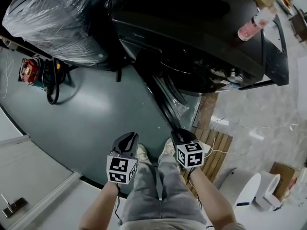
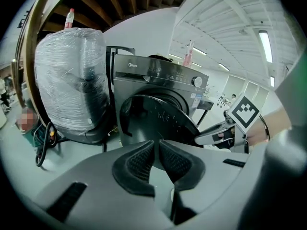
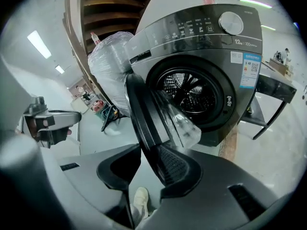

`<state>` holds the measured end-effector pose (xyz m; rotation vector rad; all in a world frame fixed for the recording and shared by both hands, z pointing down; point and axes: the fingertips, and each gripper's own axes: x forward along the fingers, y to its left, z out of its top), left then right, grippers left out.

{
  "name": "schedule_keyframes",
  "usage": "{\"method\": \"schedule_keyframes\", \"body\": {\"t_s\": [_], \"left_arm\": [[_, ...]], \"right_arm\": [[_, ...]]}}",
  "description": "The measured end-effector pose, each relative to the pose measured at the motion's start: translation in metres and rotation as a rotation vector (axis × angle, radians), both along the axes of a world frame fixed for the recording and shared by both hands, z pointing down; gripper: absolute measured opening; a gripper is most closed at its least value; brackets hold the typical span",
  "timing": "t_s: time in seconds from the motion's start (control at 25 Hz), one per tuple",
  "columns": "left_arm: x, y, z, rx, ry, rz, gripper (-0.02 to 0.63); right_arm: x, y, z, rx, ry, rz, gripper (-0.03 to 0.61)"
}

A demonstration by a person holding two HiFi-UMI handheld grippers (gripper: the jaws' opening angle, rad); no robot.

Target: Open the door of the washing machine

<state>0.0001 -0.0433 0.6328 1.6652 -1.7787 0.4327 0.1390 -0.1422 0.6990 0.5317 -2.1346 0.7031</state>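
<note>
Now the washing machine (image 1: pixel 192 42) sits across the top of the head view, dark and glossy, and its door (image 1: pixel 160 97) stands swung out, edge-on, running down toward the lower centre. The right gripper (image 1: pixel 182 135) has that door's rim: in the right gripper view the round, thick-rimmed door (image 3: pixel 144 114) drops between the ribbed black pads and the right gripper (image 3: pixel 144 164) pinches it. Behind it the perforated metal drum (image 3: pixel 189 90) is exposed, with a silver dial (image 3: pixel 231 22) on the panel above.

The left gripper (image 1: pixel 127 139) hangs just left of the door, over the floor (image 1: pixel 96 114). Its jaws are pressed together with nothing in them, the left gripper (image 2: pixel 156 150) aimed at the door's outer face (image 2: pixel 158 119).

Crowding the machine at upper left is a bulky bundle (image 1: pixel 57 18) in crinkled clear plastic wrap. Below it lie a red tool (image 1: pixel 29 68) and a looped black cable (image 1: pixel 50 87). A pink bottle (image 1: pixel 252 25) lies on the machine's top, upper right. Wooden slats (image 1: pixel 216 150) lie just right of the right gripper, with white rolls (image 1: pixel 244 183) at lower right. The person's pale shoes (image 1: pixel 142 152) stand between the two grippers.
</note>
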Motion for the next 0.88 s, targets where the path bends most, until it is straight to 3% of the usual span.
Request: {"method": "schedule_keyframes", "body": {"t_s": [0.48, 0.88], "left_arm": [[-0.056, 0.108, 0.021, -0.035, 0.026, -0.148, 0.048], [-0.11, 0.198, 0.024, -0.037, 0.036, -0.31, 0.048]], "right_arm": [[-0.071, 0.117, 0.012, -0.02, 0.107, -0.168, 0.14], [-0.139, 0.172, 0.017, -0.071, 0.069, -0.045, 0.137]]}}
